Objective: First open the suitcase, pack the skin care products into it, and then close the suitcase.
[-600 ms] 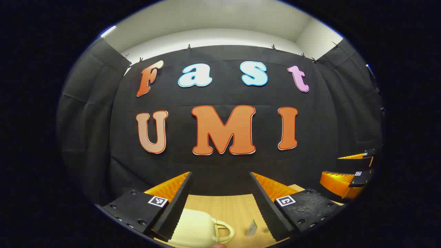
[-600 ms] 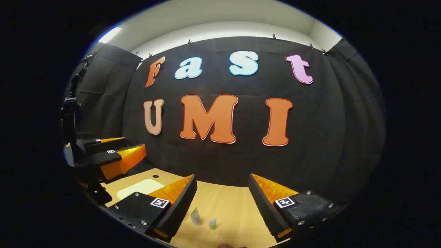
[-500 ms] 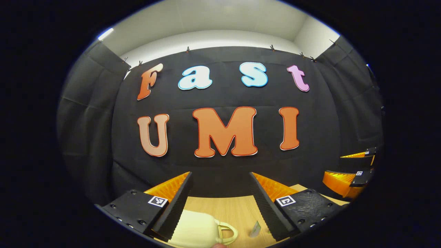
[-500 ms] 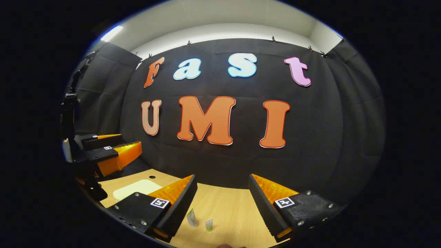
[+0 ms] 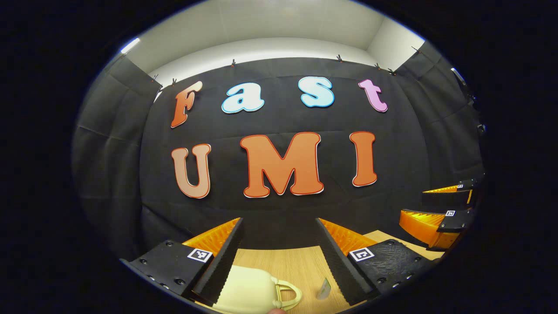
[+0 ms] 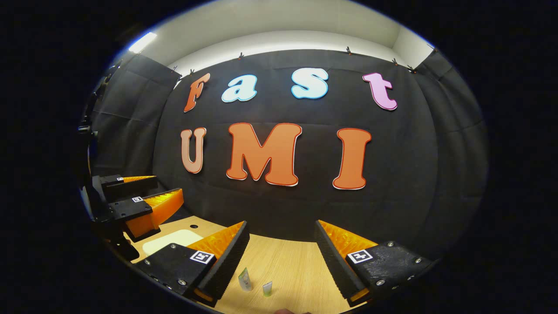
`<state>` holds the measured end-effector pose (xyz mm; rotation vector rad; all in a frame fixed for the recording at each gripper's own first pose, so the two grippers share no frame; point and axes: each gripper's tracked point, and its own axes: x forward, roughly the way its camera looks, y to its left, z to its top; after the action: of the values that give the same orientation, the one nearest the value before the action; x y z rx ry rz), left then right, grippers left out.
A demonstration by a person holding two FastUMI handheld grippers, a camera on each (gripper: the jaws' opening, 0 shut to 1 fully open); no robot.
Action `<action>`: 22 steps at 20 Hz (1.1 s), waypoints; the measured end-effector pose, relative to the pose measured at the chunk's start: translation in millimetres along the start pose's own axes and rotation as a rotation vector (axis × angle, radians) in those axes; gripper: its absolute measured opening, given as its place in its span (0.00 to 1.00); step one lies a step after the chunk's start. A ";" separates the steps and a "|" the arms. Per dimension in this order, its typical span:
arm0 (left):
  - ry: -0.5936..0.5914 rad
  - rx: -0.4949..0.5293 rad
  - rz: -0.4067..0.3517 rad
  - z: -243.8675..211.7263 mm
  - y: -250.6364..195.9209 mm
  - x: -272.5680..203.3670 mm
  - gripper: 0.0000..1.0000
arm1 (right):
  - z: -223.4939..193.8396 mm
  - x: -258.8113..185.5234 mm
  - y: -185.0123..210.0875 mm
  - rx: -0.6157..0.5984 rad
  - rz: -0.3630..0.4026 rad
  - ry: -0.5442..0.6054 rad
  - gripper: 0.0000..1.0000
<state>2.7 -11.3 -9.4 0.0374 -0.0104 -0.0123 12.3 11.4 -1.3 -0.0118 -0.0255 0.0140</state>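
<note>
On the wooden table (image 5: pixel 287 264), low in the left gripper view, the cream suitcase (image 5: pixel 248 292) lies closed with its handle (image 5: pixel 287 294) toward a small tube (image 5: pixel 324 288) just beside it; the left gripper (image 5: pixel 279 248) hangs above the suitcase, jaws spread wide, holding nothing. In the right gripper view two small tubes (image 6: pixel 245 279) (image 6: pixel 267 288) stand well to the right of the suitcase (image 6: pixel 170 240); the right gripper (image 6: pixel 281 250) hovers over them, likewise wide apart and empty.

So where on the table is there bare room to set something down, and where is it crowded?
Bare wood table stretches from the two small tubes back to the black cloth wall, ahead of the right gripper. In the left gripper view, a bare strip lies between the cream suitcase handle and a tube. It is crowded around the suitcase, under the left gripper.
</note>
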 end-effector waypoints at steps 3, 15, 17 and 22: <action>-0.020 0.002 -0.003 6.3 -2.7 1.3 0.98 | 0.9 -1.2 -3.1 -0.003 -0.011 0.001 0.95; 0.096 0.095 -0.052 -44.4 -14.5 2.4 0.98 | -3.0 -1.8 -17.8 -0.019 -0.034 0.021 0.95; 0.142 0.135 -0.075 -64.4 -20.7 -0.3 1.00 | -3.7 -2.4 -27.6 -0.025 -0.052 0.021 0.95; 0.289 0.272 -0.129 -133.6 -35.0 -7.7 0.98 | -10.3 -7.6 -49.6 -0.035 -0.089 0.034 0.95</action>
<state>-4.1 -41.2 -144.3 0.3112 0.2797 -0.1346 5.6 -38.4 -11.2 -0.0455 0.0074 -0.0756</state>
